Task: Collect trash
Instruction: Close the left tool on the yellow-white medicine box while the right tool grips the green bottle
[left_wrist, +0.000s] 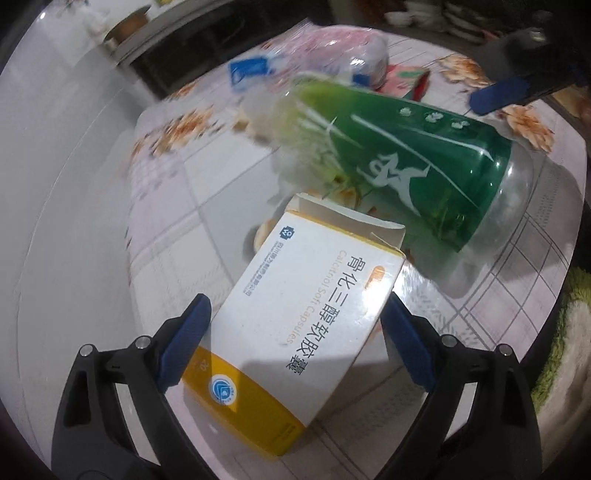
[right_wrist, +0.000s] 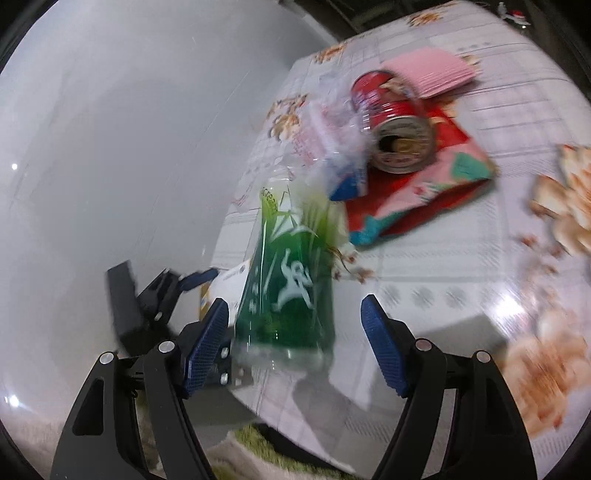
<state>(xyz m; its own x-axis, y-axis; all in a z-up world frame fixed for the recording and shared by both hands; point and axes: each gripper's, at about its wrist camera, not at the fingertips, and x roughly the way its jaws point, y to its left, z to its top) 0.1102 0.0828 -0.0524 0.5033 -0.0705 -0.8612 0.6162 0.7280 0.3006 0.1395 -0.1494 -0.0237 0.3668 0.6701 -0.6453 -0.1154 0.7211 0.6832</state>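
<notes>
Left wrist view: left gripper (left_wrist: 295, 314) has its blue pads on either side of a white-and-yellow medicine box (left_wrist: 295, 332), pads against the box's long sides, so it's clamped on the box. Box flap is open at the far end, printed "Calcitriol Soft Capsules". Box sits at the near edge of the table (left_wrist: 184, 192), which has a floral checked cloth under a glossy cover. Just beyond the box lies a green-labelled plastic bottle (left_wrist: 406, 162) on its side, clear base toward the right; whether it touches the box flap, can't tell. Behind the bottle is a crumpled clear plastic bag (left_wrist: 332, 55) with pink and blue print, blurred. One blue finger of the right gripper (left_wrist: 498, 94) shows at upper right, above the table. Right wrist view: right gripper (right_wrist: 295, 332) is spread wide, straddling the bottle (right_wrist: 284, 288) base; left pad looks close to or touching the bottle, right pad clearly apart from it, so not gripping. Left gripper (right_wrist: 195, 278) and box (right_wrist: 229, 280) visible just left of the bottle. Farther along the table: red can (right_wrist: 395, 125) on its side, open end toward the camera, lying on a red-pink-teal wrapper (right_wrist: 424, 192), pink corrugated sheet (right_wrist: 436, 70) behind it, plastic bag (right_wrist: 332, 140) beside the can. Heavy motion blur here.
</notes>
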